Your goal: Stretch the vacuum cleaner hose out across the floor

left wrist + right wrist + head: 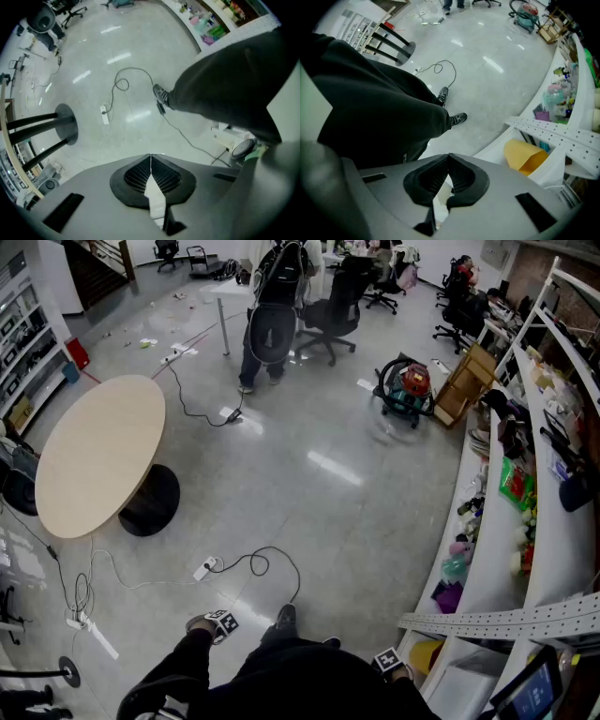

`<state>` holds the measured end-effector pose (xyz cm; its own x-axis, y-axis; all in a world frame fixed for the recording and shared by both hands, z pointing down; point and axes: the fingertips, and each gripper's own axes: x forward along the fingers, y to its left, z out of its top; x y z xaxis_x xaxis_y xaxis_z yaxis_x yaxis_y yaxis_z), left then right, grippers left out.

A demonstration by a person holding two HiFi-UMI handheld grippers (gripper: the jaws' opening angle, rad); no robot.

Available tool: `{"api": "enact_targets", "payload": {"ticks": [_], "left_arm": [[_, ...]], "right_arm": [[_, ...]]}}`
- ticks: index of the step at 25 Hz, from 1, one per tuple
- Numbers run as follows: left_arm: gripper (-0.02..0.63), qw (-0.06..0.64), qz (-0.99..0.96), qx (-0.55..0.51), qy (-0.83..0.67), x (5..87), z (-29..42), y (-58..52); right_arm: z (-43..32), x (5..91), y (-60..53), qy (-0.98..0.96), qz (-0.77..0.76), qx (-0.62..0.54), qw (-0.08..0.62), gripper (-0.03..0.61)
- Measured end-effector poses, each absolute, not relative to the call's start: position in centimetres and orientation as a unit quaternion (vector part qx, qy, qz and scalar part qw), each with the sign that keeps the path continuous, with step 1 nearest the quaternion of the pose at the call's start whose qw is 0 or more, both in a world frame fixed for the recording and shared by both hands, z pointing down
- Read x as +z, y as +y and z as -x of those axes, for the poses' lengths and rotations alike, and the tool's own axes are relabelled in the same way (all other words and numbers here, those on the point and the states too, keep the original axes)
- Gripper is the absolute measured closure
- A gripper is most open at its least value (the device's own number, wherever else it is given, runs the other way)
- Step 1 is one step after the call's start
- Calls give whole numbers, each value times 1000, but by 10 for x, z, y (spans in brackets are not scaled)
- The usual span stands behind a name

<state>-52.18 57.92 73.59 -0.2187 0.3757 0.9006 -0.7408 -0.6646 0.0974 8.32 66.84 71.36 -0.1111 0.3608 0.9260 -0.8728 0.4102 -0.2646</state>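
Left tool [151,160]: jaws fully together, pads meeting, nothing between them. Right tool [449,158]: same, jaws closed on nothing. Both point steeply down at the floor [337,493] and sit beside the wearer's dark trouser legs, at the bottom of the head view.

Landmark = round worktop [98,454], pale wood top on a black pedestal base, left side of the head view.

Vacuum cleaner [405,388]: well apart from the round worktop, across the open floor to its right, green and red body, standing near a folded cardboard piece. Hose [387,382]: black, looped close against the cleaner's body, not laid out on the floor. Neither tool is near it.

Power strip [203,569]: white, on the floor near the round worktop's base, on the wearer's side. Black cable [272,563] curls from it toward the wearer's shoe [286,617].

Standing person [272,315]: beyond the round worktop, farther from the wearer, back turned, wearing a backpack. Office chair [333,310] is just beside that person.

Curved white shelf [487,559]: far right, opposite the round worktop, holding mixed small items.
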Motion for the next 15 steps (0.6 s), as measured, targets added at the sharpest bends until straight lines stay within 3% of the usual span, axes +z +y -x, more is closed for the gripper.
{"api": "enact_targets", "payload": {"ticks": [5, 9, 12, 15], "left_arm": [[592, 308, -634, 681, -198, 714, 340, 569], [592, 170, -717, 657, -158, 684, 228, 552], [592, 117, -712, 677, -143, 681, 211, 548], [592, 182, -673, 696, -171, 697, 240, 562]], "right_arm": [[-94, 691, 676, -603, -226, 451, 618, 565], [-96, 699, 683, -636, -209, 424, 610, 565], [-114, 715, 711, -630, -207, 452, 597, 565], [-148, 733, 752, -592, -235, 511, 578, 565]]}}
